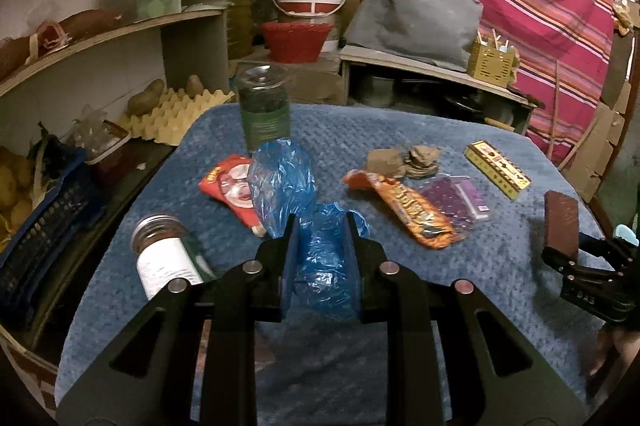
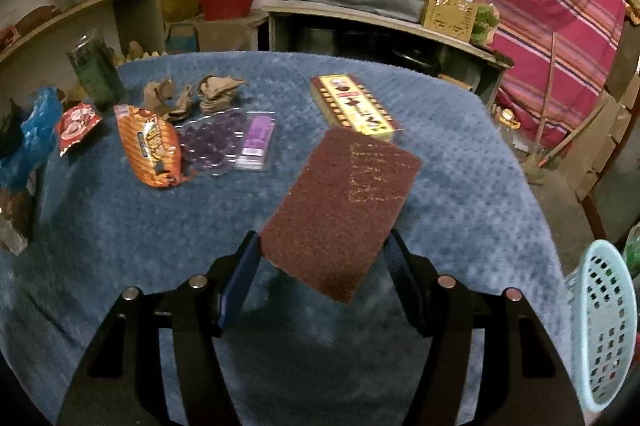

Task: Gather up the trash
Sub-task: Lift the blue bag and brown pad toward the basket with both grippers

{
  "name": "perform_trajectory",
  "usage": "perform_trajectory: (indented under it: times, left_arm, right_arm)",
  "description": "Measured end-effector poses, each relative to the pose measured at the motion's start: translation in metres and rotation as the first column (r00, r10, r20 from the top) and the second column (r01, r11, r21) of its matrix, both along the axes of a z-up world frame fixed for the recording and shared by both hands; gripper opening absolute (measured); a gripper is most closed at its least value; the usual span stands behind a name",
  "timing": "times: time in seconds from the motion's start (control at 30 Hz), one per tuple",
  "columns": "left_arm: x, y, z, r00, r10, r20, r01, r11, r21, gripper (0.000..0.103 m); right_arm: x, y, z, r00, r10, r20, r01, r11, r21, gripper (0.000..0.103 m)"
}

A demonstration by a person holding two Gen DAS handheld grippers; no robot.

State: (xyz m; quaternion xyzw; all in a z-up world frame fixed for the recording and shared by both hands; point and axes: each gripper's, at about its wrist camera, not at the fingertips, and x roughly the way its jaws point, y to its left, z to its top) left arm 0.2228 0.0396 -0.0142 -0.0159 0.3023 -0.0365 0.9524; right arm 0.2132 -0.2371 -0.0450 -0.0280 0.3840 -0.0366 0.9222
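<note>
My left gripper [image 1: 323, 226] is shut on a crumpled blue plastic bag [image 1: 280, 178], which bulges out in front of its fingers above the blue cloth. My right gripper [image 2: 323, 240] is shut on a flat brown abrasive pad [image 2: 344, 202] and holds it clear of the cloth, with its shadow below. In the left wrist view the same pad [image 1: 562, 222] stands on edge at the far right. On the cloth lie a red wrapper [image 2: 76, 128], an orange snack wrapper [image 2: 150, 150], a purple blister pack [image 2: 228, 142], crumpled brown paper [image 2: 212, 92] and a yellow box [image 2: 354, 106].
A blue textured cloth [image 2: 460, 186] covers the table. A jar [image 1: 164, 258] lies on its side at the left and a green jar [image 1: 264, 106] stands at the back. A light blue basket [image 2: 604, 330] hangs off the right edge. Cluttered shelves stand to the left.
</note>
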Motion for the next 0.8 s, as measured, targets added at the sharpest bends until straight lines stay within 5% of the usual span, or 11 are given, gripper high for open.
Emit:
perform_trajectory:
  times: [0.8]
  left_arm:
    - [-0.008, -0.129, 0.001, 0.988, -0.157, 0.004, 0.157, 0.987, 0.033, 0.021]
  right_arm:
    - [-0.066, -0.135, 0.032, 0.988, -0.125, 0.088, 0.125, 0.992, 0.005, 0.063]
